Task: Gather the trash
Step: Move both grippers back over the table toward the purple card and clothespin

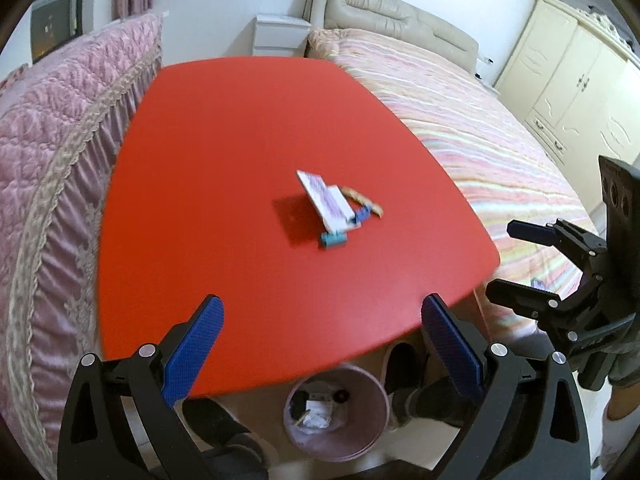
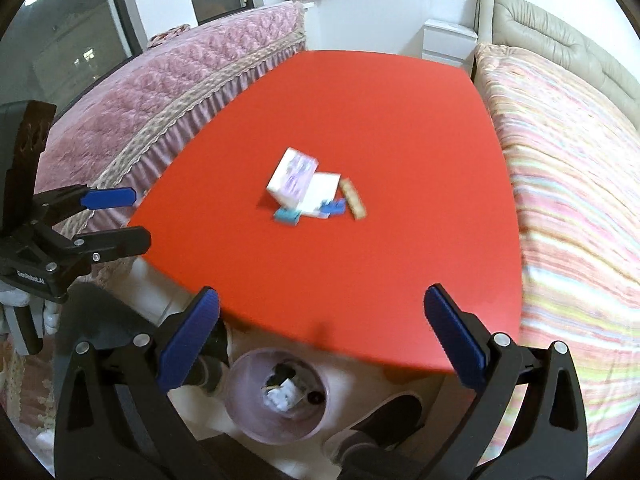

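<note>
A small heap of trash lies mid-table on the red table point(image 1: 224, 152) point(image 2: 380, 120): a white and purple box point(image 1: 320, 196) point(image 2: 294, 178), a flat white card point(image 2: 322, 196), a teal packet point(image 1: 332, 239) point(image 2: 287, 216), a blue piece point(image 1: 362, 214) point(image 2: 335, 207) and a tan wrapper point(image 1: 362, 199) point(image 2: 353, 199). My left gripper point(image 1: 322, 344) hangs open over the near table edge, nothing between its fingers. My right gripper point(image 2: 320, 336) is likewise open and empty. A pink bin point(image 1: 336, 412) point(image 2: 276, 396) with scraps stands on the floor below the near edge. Each gripper shows in the other's view: the right gripper point(image 1: 508, 260), the left gripper point(image 2: 138, 216).
A pink quilted bed point(image 1: 56, 152) point(image 2: 152, 96) flanks the table on the left, a striped bed point(image 1: 460, 120) point(image 2: 568, 168) on the right. A white nightstand point(image 1: 280, 34) stands behind, a cream wardrobe point(image 1: 576, 80) far right. Dark slippers point(image 1: 400, 364) point(image 2: 384, 412) and a person's legs are near the bin.
</note>
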The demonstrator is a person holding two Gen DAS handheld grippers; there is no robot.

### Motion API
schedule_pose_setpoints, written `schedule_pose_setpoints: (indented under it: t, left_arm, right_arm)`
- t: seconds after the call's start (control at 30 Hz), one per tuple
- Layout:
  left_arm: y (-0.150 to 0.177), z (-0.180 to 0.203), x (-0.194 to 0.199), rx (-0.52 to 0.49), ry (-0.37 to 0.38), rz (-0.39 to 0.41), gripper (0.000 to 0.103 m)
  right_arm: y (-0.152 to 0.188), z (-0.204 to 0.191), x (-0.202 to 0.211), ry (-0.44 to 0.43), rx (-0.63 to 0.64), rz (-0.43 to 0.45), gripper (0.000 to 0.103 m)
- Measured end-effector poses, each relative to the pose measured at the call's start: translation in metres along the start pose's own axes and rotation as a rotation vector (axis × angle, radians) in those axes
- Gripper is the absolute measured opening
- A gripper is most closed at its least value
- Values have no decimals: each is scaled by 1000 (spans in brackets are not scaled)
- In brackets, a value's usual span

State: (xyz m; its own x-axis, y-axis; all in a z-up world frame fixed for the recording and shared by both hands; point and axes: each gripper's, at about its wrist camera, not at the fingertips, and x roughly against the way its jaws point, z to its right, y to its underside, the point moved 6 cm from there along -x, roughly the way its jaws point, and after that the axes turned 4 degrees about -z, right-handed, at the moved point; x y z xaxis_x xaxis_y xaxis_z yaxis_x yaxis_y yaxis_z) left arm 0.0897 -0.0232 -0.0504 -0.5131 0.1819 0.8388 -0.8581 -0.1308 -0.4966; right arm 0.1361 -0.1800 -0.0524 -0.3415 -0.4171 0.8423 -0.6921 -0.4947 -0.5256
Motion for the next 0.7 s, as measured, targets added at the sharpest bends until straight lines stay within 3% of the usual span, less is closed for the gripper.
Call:
schedule_pose_setpoints:
  t: [0.33, 0.7]
  left_arm:
    - [-60, -13, -44, 41, -19, -95, 95]
    - [-74, -33, -101, 170, 3, -246, 95]
  right_arm:
    - [-65, 37, -34, 40, -7, -44, 100]
    - [-86, 56, -98, 43, 8, -168, 100]
